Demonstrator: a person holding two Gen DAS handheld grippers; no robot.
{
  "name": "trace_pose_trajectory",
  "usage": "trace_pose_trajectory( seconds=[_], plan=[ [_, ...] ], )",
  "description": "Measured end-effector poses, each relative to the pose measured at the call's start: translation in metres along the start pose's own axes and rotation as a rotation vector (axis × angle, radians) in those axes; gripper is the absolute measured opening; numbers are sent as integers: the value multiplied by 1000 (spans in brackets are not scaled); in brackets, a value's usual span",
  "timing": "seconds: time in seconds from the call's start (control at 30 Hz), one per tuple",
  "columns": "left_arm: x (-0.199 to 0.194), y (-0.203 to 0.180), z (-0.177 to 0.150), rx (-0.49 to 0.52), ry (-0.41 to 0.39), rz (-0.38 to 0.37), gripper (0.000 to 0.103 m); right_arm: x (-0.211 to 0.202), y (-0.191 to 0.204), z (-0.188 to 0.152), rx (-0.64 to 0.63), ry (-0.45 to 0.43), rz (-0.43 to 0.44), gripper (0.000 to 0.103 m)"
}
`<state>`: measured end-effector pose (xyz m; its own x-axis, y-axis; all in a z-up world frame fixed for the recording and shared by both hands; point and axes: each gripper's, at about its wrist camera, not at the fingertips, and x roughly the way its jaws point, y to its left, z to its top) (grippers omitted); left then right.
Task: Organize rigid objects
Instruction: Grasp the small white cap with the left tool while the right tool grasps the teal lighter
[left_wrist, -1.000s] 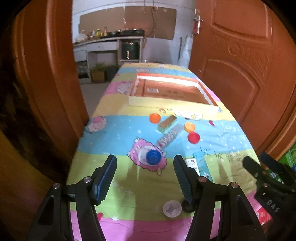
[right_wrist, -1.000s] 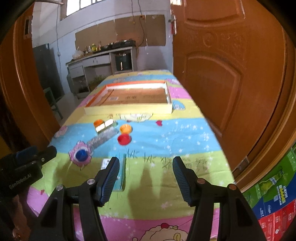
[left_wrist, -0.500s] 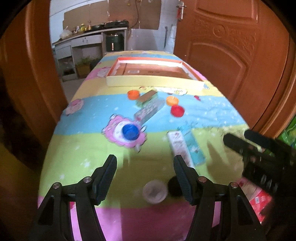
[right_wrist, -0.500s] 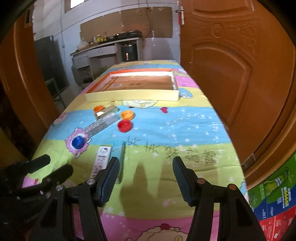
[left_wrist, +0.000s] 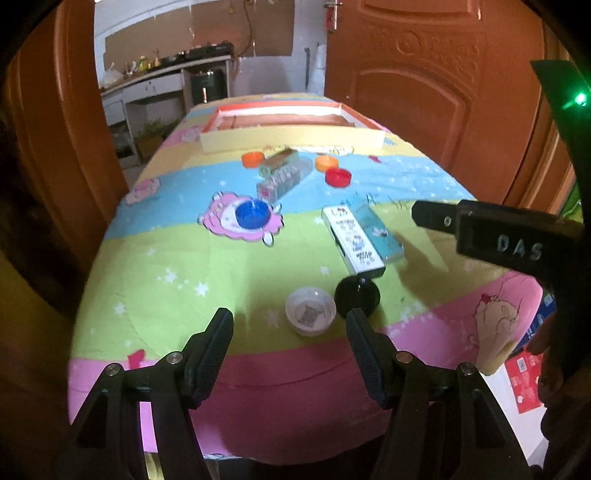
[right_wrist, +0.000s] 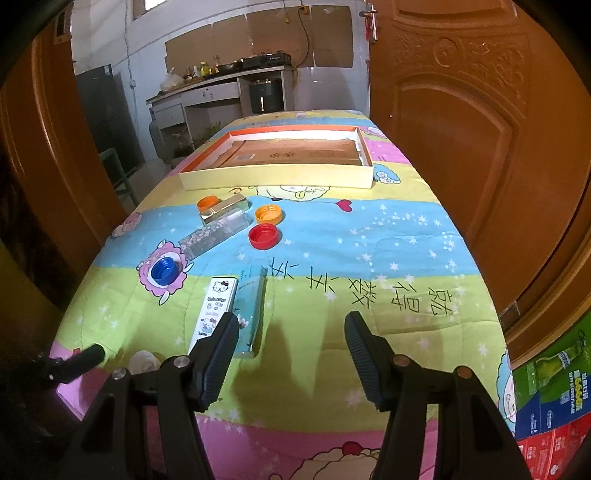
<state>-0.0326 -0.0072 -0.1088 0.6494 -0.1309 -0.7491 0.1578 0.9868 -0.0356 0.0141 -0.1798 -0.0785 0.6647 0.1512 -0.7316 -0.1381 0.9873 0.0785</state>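
Observation:
Rigid items lie on a colourful tablecloth: a blue cap (left_wrist: 252, 214) (right_wrist: 163, 270), a red cap (left_wrist: 338, 177) (right_wrist: 263, 236), two orange caps (left_wrist: 253, 159) (right_wrist: 269, 214), a clear box (left_wrist: 283, 180) (right_wrist: 216, 235), a white Hello Kitty box (left_wrist: 351, 240) (right_wrist: 213, 308) beside a teal box (left_wrist: 380, 229) (right_wrist: 250, 308), a white cap (left_wrist: 310, 315) and a black cap (left_wrist: 357, 296). A shallow yellow tray (left_wrist: 291, 140) (right_wrist: 277, 176) sits at the far end. My left gripper (left_wrist: 288, 328) is open and empty just before the white cap. My right gripper (right_wrist: 290, 332) is open and empty beside the teal box.
Orange wooden doors (right_wrist: 461, 129) flank the table on both sides. A kitchen counter (right_wrist: 221, 79) stands beyond the far end. Printed cartons (right_wrist: 550, 398) sit on the floor at the right. The table's near edge (left_wrist: 295, 454) lies below the left gripper.
Both grippers have pulled back toward the near edge of the table, so more of the cloth and the near caps show. Both stay open and empty.

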Motion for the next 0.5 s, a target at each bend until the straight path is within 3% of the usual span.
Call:
trace_pose_trajectory(
  seconds=[0.13, 0.4, 0.5],
  plan=[
    [9, 2, -2, -3, 4, -9, 63, 4, 1, -1, -5, 12, 0, 59],
    [18, 12, 3, -27, -3, -22, 31, 16, 7, 1, -14, 32, 6, 59],
    [21, 17, 7, -45, -2, -33, 30, 25, 13, 6, -24, 34, -3, 59]
  ],
)
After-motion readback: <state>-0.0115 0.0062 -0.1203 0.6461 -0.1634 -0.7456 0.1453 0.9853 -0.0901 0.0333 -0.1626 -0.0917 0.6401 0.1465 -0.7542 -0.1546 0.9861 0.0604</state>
